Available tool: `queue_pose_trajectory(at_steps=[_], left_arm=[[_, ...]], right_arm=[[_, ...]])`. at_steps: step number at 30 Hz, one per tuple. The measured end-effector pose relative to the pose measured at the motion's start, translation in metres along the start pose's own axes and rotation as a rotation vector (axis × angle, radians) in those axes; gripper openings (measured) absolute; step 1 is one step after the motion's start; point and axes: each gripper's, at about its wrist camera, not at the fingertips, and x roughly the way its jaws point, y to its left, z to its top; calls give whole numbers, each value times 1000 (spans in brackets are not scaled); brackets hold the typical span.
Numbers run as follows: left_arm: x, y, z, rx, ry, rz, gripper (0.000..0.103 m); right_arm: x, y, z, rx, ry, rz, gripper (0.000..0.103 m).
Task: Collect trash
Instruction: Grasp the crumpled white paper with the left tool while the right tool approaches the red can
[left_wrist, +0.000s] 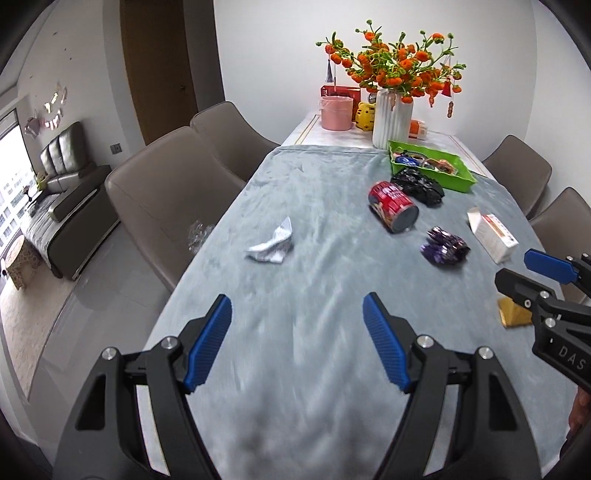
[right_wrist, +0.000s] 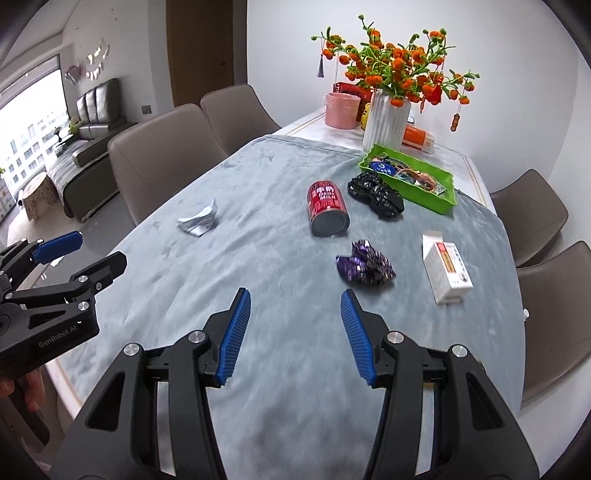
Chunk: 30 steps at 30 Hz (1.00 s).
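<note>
Two grippers are held over the soft grey cloth (right_wrist: 258, 229), which is bare near them. The left gripper (left_wrist: 297, 339) is spread wide and the right gripper (right_wrist: 295, 334) half wide; nothing is held. A round red can (right_wrist: 328, 212) is seen at twelve o'clock, crinkly purple wrapper (right_wrist: 364, 266) just ahead, white paper (right_wrist: 199, 221) at ten, the white box (right_wrist: 447, 273) at two near the edge.

A long table (right_wrist: 476, 173) with a pale marble-look top carries a grey plush cloth (right_wrist: 280, 332) over most of its length. On the cloth lie a crumpled white paper (right_wrist: 199, 221), a red can (right_wrist: 327, 210) on its side, a black crumpled wrapper (right_wrist: 376, 195), a purple wrapper (right_wrist: 364, 264), a white carton (right_wrist: 445, 271) and a green tray (right_wrist: 439, 205). At the far bare end stand a white ribbed vase (right_wrist: 386, 123) and a pink pot (right_wrist: 341, 110).
</note>
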Motion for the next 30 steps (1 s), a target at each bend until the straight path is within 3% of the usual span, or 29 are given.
queue_pose_trajectory(at_steps=[13, 24, 26, 30], left_arm=[[130, 33, 56, 33, 36, -18, 74], [209, 42, 50, 58, 125, -23, 74], [216, 42, 49, 63, 134, -34, 71], [227, 35, 46, 68, 153, -83, 44]], right_arm=[[124, 3, 77, -13, 13, -20, 49], [195, 25, 89, -37, 84, 70, 49], [203, 27, 88, -44, 96, 79, 49], [213, 26, 88, -46, 107, 90, 49]])
